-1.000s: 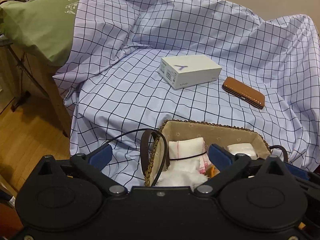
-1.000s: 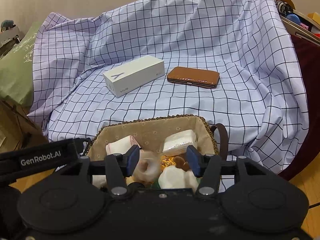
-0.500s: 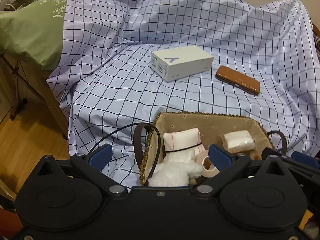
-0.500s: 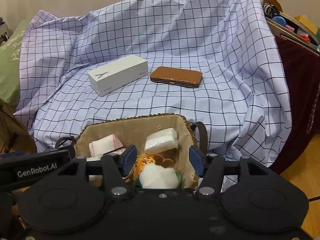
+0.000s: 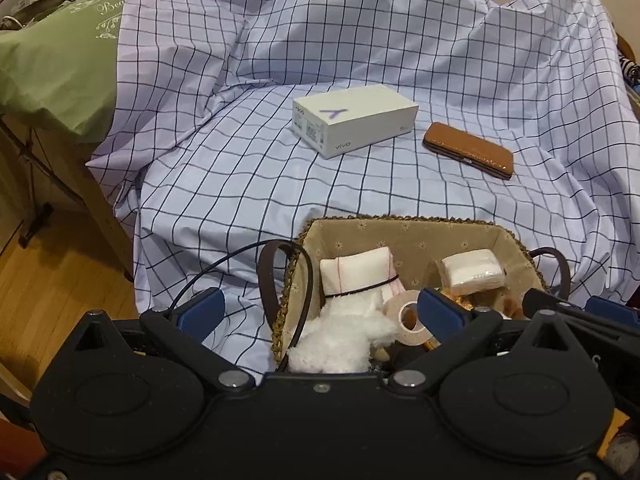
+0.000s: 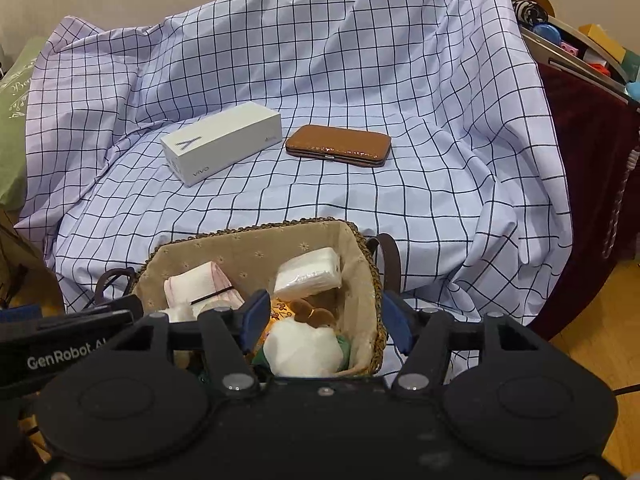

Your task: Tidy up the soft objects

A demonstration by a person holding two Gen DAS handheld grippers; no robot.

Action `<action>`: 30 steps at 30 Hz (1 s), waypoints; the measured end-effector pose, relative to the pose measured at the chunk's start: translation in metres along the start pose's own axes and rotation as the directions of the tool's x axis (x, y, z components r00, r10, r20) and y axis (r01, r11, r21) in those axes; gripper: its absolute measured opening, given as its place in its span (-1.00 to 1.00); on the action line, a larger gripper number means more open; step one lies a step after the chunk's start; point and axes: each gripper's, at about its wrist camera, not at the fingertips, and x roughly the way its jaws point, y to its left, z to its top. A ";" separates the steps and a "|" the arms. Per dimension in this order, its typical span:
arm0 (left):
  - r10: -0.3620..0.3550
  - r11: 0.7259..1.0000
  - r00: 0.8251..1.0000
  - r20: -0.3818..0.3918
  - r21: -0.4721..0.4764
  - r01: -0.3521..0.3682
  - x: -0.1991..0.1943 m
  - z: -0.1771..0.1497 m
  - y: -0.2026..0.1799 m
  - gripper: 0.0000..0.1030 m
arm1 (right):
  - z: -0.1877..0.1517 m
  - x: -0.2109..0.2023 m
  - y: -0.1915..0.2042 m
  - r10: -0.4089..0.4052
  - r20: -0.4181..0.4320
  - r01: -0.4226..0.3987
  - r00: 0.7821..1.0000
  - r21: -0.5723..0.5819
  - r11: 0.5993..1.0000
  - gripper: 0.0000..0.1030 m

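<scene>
Where cloth spreads, box (image 6: 221, 142) beside wallet (image 6: 338, 145)

- The basket (image 6: 362, 264) has its near wall hidden behind the right gripper's body.
- Small print on the white box (image 5: 354, 124) stays unreadable.

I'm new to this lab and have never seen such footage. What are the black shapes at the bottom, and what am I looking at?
Each picture comes from a camera on a hand-held two-finger tool, one per hand. The left tool is open and holds nothing. The right tool is opening, also holding nothing. Both hover over a lined woven basket of soft things, including a white fluffy toy and a wrapped tissue pack. Beyond, on the checked lilac cloth, lie a white phone box and a brown leather case.
</scene>
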 end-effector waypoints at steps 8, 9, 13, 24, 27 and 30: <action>0.002 1.000 1.000 -0.011 0.000 -0.002 0.000 -0.002 0.001 0.93 | 0.000 0.001 0.000 -0.001 -0.004 0.001 1.000 0.001 1.000 0.19; 0.001 1.000 1.000 -0.011 -0.001 -0.001 0.000 -0.002 0.001 0.93 | 0.000 0.001 0.000 -0.001 -0.004 0.001 1.000 0.001 1.000 0.19; -0.004 1.000 1.000 -0.016 0.000 0.004 0.000 -0.001 0.000 0.93 | -0.001 0.002 0.000 -0.001 -0.005 0.001 1.000 0.000 1.000 0.19; -0.006 1.000 1.000 -0.021 0.003 0.006 0.001 -0.002 0.000 0.92 | -0.002 0.002 0.000 -0.001 -0.008 0.001 1.000 0.001 1.000 0.19; -0.005 1.000 1.000 -0.022 0.006 0.005 0.001 -0.002 0.000 0.92 | -0.003 0.003 0.000 -0.002 -0.009 0.002 1.000 0.002 1.000 0.19; -0.005 1.000 1.000 -0.023 0.008 0.005 0.001 -0.002 0.000 0.92 | -0.003 0.003 0.000 -0.002 -0.010 0.002 1.000 0.003 1.000 0.19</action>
